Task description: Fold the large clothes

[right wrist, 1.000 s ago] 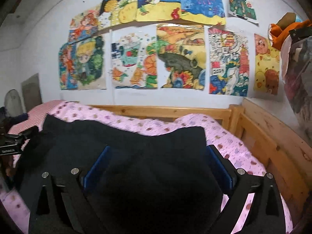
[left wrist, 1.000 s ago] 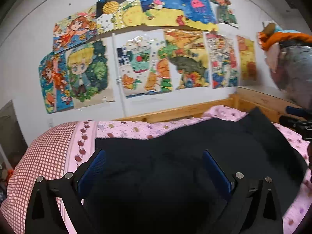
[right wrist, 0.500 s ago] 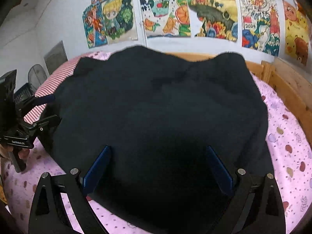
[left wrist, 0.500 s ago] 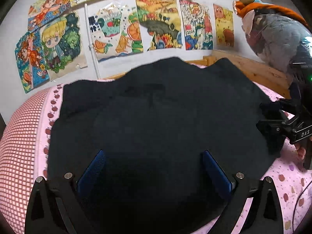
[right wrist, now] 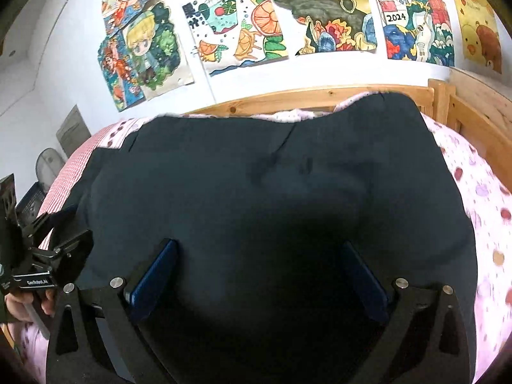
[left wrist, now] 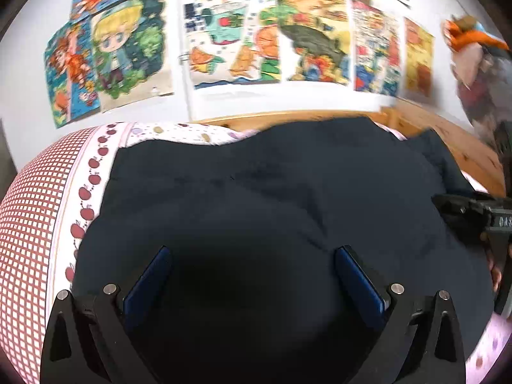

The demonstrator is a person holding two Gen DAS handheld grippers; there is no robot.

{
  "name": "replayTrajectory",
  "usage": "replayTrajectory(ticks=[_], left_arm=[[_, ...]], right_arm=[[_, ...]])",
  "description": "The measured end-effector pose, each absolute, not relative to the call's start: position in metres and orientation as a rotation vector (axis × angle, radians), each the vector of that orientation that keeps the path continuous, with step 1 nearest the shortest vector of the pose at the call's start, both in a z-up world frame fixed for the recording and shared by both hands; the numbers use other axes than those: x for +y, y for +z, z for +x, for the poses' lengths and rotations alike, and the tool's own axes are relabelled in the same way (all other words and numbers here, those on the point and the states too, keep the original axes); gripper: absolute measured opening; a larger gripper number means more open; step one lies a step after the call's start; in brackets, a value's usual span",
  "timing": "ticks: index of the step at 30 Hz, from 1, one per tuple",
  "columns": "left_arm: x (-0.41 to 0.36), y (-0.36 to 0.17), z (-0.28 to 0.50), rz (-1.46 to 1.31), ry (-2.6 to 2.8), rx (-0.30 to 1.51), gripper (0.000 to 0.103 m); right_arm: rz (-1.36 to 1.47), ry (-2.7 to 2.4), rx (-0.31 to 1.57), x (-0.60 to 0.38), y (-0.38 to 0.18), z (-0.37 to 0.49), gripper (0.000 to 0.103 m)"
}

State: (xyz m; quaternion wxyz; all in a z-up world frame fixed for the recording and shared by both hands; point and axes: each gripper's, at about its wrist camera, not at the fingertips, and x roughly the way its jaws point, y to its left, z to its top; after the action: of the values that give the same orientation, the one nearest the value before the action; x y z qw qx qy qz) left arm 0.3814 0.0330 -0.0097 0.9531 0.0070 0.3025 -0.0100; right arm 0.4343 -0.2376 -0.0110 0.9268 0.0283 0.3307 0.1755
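The left gripper (left wrist: 252, 275) had its two blue pads (left wrist: 145, 280) spread wide apart, and the dark garment (left wrist: 272, 198) filled the whole space between them; if the fingers really pinched the cloth lower down, I cannot tell, because the near edge of the fabric was lost in shadow. The right gripper (right wrist: 260, 272) stood the same way, its blue pads (right wrist: 153, 272) far from each other with the dark garment (right wrist: 272, 185) between them; a hold on the cloth was not visible there either.

From the right wrist view, the left gripper (right wrist: 68, 246) appeared at the left edge of the garment, with a hand (right wrist: 19, 304) under it; from the left wrist view, the right gripper (left wrist: 473, 214) appeared at the right edge of the garment, a little blurred.

The garment lay spread over the bed, wide and mostly flat with some soft creases; its far edge reached near the wooden bed frame (right wrist: 307, 96). On the left of the garment was a red checked cover with an apple border (left wrist: 35, 211); on the right of it the pink dotted sheet (right wrist: 489, 211) was visible. Behind the garment, above the bed frame, many coloured drawings (right wrist: 278, 19) hung on the white wall (right wrist: 48, 73); a stuffed bag with orange cloth on top (left wrist: 480, 64) stood behind the garment at the right.
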Motion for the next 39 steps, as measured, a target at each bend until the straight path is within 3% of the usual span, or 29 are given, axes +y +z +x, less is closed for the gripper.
replayTrajectory(ticks=[6,14,39], left_arm=[[0.059,-0.011,0.417,-0.114,0.045,0.662,0.103],[0.054,-0.034,0.451,-0.053,0.026,0.767,0.103],[0.059,-0.045,0.415,-0.11,-0.016,0.567,0.103]], right_arm=[[0.043,0.337,0.714,-0.23,-0.007,0.466,0.101],[-0.008,0.331,0.838,-0.217,-0.027,0.501,0.102],[0.057,0.35,0.705,-0.231,-0.036,0.475,0.102]])
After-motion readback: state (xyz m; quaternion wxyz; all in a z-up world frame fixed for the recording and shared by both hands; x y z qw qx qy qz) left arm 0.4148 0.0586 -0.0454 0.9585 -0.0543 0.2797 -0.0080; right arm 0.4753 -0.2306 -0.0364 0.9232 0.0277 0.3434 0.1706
